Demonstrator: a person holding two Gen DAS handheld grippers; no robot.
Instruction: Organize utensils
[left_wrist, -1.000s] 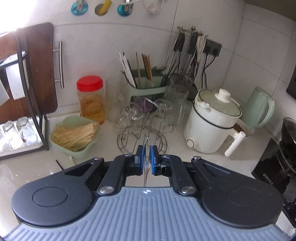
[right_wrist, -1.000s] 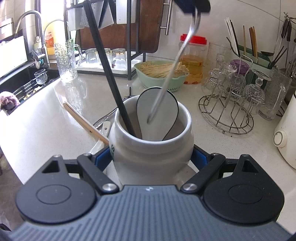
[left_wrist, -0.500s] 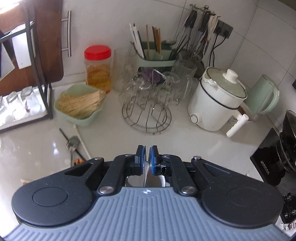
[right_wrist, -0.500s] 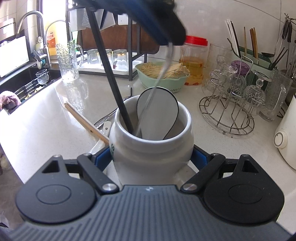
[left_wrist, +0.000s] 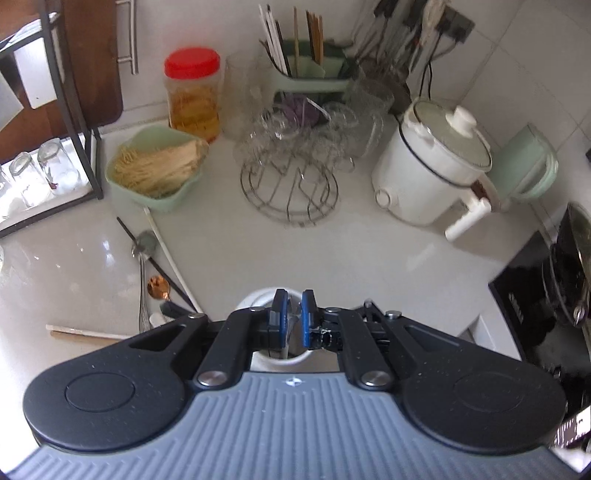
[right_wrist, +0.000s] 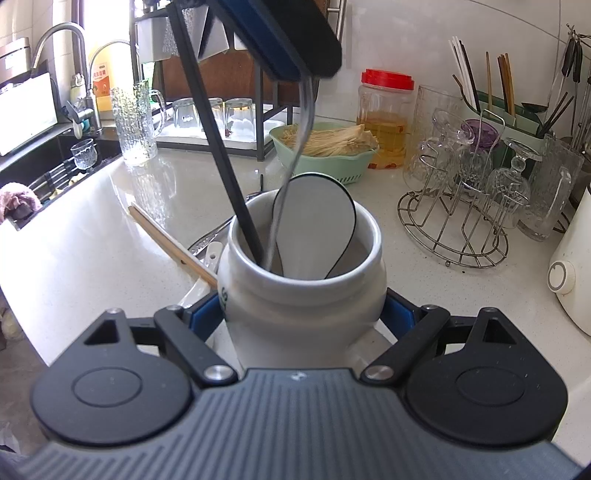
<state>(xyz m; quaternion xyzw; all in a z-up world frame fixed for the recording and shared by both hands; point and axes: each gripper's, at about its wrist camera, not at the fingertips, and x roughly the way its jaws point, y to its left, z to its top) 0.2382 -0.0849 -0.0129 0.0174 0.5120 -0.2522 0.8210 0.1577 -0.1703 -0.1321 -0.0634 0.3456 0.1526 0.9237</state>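
My right gripper (right_wrist: 303, 314) grips a white ceramic jar (right_wrist: 303, 295) by its belly, one blue pad on each side. Inside the jar stand a white spoon with a black rim (right_wrist: 317, 221) and a black stick (right_wrist: 218, 147). My left gripper (right_wrist: 308, 72) hangs above the jar, shut on a slim metal utensil (right_wrist: 295, 147) whose lower end reaches down inside the jar. In the left wrist view my left gripper (left_wrist: 291, 317) points down at the jar's rim (left_wrist: 255, 301), with the utensil pinched between the blue pads.
Loose on the counter left of the jar lie a metal spoon (left_wrist: 142, 243), a copper spoon (left_wrist: 159, 286), a white chopstick (left_wrist: 166, 247) and a wooden chopstick (left_wrist: 85, 334). Behind stand a green noodle bowl (left_wrist: 155, 166), a wire glass rack (left_wrist: 290, 184) and a white cooker (left_wrist: 428, 170).
My left gripper has tipped downward and come over the jar. The metal utensil's lower end went from the jar's mouth down inside it. The right gripper and jar kept still.
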